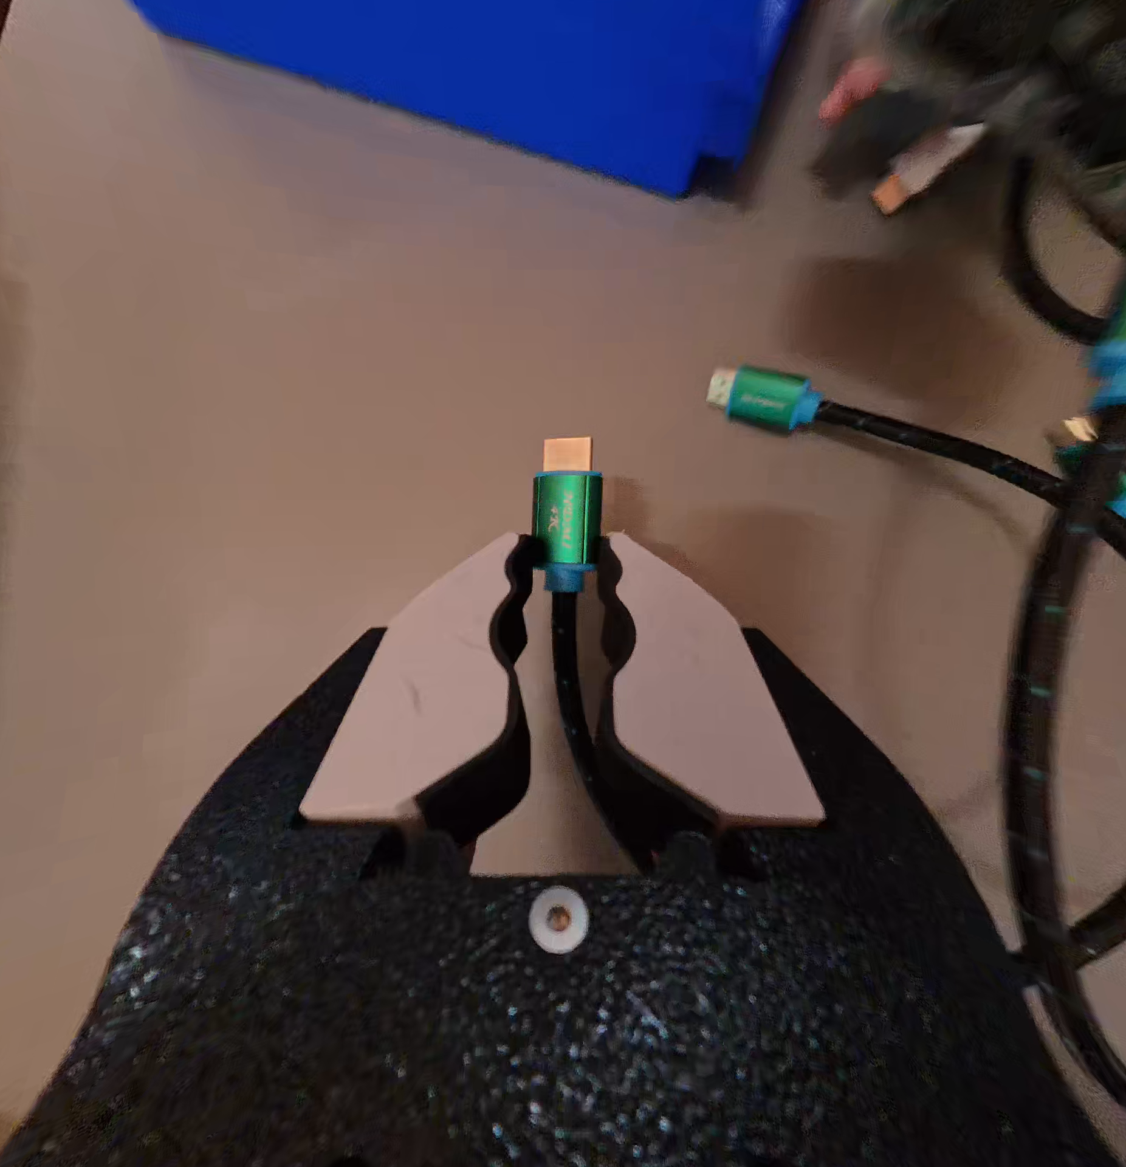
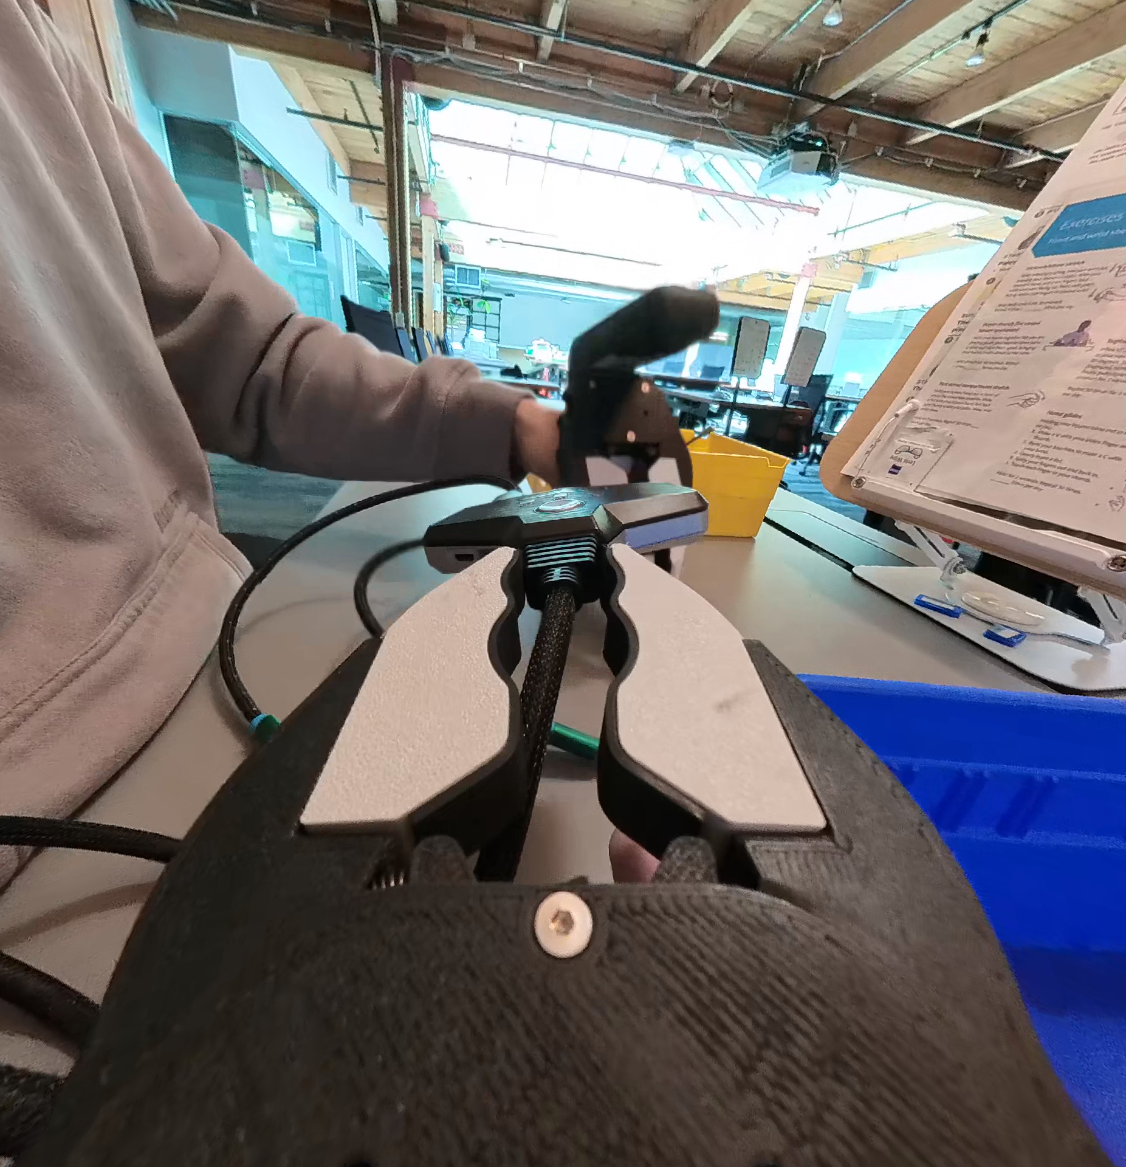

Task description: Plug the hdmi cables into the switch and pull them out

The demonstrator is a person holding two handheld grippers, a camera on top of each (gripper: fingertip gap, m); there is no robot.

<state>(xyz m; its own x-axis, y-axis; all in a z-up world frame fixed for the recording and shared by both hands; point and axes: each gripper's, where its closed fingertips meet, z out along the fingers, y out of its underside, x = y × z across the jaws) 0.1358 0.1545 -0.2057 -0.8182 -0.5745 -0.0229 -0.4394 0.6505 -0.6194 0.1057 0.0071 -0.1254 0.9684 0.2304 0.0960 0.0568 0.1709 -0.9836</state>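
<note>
Jaws of the left gripper are pinched on the green shell of an hdmi plug, whose gold tip points far across the bare table; its braided cable is run back between the fingers and is lost under the gripper body. A second green plug is seen lying loose to the right, and further cables at the right edge are smeared by blur and cut off. A blue bin is cropped by the far edge. In the right wrist view, the jaws of the right gripper are closed on the ribbed collar of the black switch, which is held above the table; its ports cannot be made out. The left gripper is seen blurred beyond it, held from a grey sleeve. A yellow bin is partly hidden behind the switch, and a document stand is cut off at right.
</note>
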